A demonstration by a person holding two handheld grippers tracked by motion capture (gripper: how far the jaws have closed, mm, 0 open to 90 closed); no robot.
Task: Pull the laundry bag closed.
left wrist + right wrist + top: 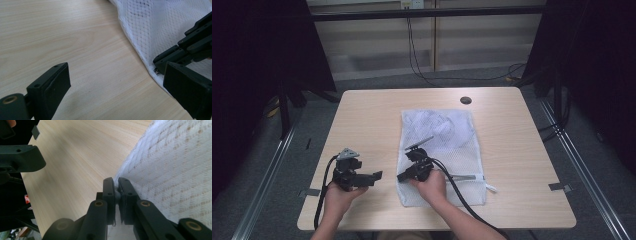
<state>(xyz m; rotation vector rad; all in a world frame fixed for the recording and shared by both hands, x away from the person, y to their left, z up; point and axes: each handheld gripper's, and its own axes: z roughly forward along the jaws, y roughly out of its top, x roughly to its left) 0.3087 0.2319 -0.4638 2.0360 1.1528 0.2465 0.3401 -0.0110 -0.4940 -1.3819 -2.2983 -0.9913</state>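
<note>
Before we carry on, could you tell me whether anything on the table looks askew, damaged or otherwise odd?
Nothing stands out. The white mesh bag lies flat on the table, white fabric bunched inside its far end. The right gripper is shut on the bag's left edge; the left gripper is open beside it.

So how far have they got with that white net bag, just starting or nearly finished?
Early, I'd say. Done: the mesh bag lies flat on the table with something white inside. In hand: the right gripper is pinched shut on the bag's edge, at its left side. Left: the left gripper is open beside the bag, holding nothing, so whatever needs both grips hasn't begun.
</note>
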